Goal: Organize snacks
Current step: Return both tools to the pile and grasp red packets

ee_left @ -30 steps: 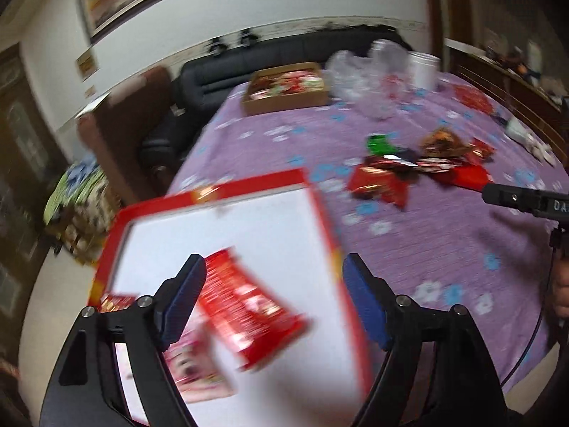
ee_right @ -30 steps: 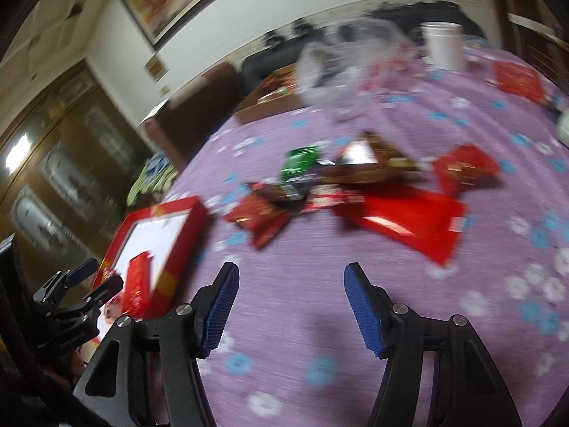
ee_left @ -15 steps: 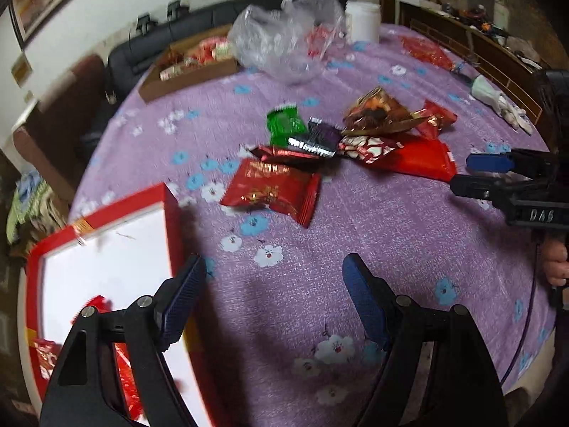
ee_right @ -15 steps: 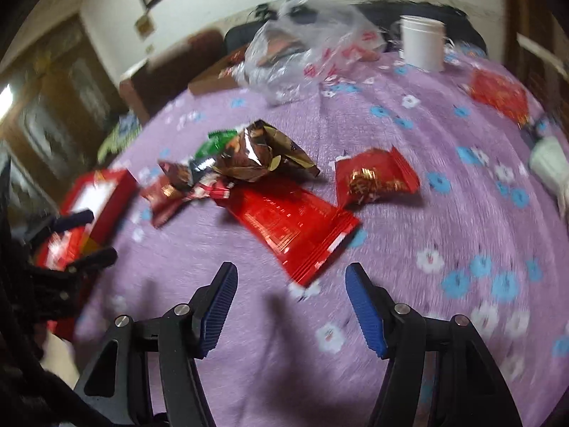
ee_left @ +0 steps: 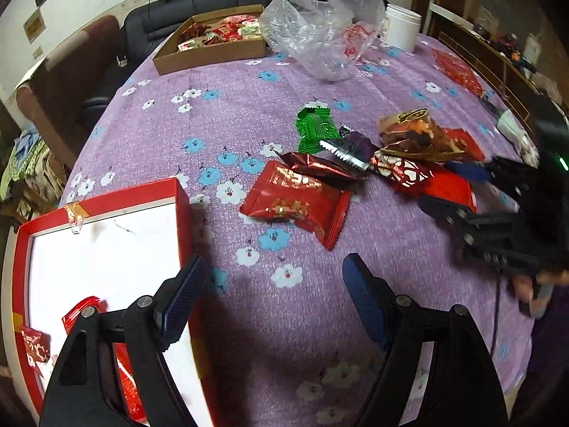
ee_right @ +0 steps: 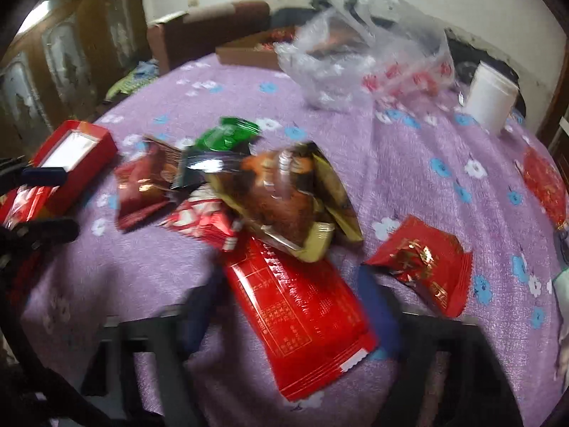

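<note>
L gripper [ee_left: 274, 299] jaws wide apart, nothing btwn, over purple cloth [ee_left: 249, 114] beside red box [ee_left: 181, 210] w/ a few packets inside. R gripper [ee_right: 288, 306] jaws closing astride long red packet [ee_right: 302, 313], pads not yet pressing. Behind it snack pile [ee_right: 277, 192], then plastic bag [ee_right: 359, 67], cardboard tray [ee_left: 209, 53].
</note>
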Available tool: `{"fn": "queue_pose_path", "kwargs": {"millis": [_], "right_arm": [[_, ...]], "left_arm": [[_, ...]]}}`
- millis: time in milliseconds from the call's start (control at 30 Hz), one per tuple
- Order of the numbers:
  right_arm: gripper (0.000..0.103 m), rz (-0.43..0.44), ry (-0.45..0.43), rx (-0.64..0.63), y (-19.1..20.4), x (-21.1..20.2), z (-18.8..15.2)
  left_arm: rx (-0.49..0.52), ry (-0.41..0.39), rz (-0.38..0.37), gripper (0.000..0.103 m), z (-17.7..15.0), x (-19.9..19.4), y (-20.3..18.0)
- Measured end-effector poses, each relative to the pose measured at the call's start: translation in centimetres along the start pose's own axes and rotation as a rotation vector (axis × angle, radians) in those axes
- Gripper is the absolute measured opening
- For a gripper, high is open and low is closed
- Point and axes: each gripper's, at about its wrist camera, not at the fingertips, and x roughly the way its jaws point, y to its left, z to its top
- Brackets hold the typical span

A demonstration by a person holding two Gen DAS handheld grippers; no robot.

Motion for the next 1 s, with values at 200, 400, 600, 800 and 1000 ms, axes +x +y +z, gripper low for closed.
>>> {"fn": "queue_pose_path", "kwargs": {"millis": [200,400,600,800,1000], "right_arm": [[0.056,0.085,-0.004,0.046,-1.5,-1.4,-1.2],[0.056,0.152,0.011,0.101,-2.9,-1.9,-1.6],[0.056,0.142,0.016,0.101,-2.6,-1.9,-1.6],[0.056,0.138,0.016,0.1,-2.7,-1.9,-1.6],[0.056,0.12,0.015,0.09,-2.5,-1.8,-1.6]], "left_arm": [[0.048,0.028,0.05,0.079,1.6,2.3,-1.5],[0.106,0.07,0.053,0.084,3.2,4.9,-2.1],[0.075,0.077,0.012,0.084,4.1,5.6,-1.7],[0.043,0.056,-0.055,0.066,2.9,4.9,-1.7],[0.076,0.032,-0.091,0.056,1.7,4.0,-3.2]]}}
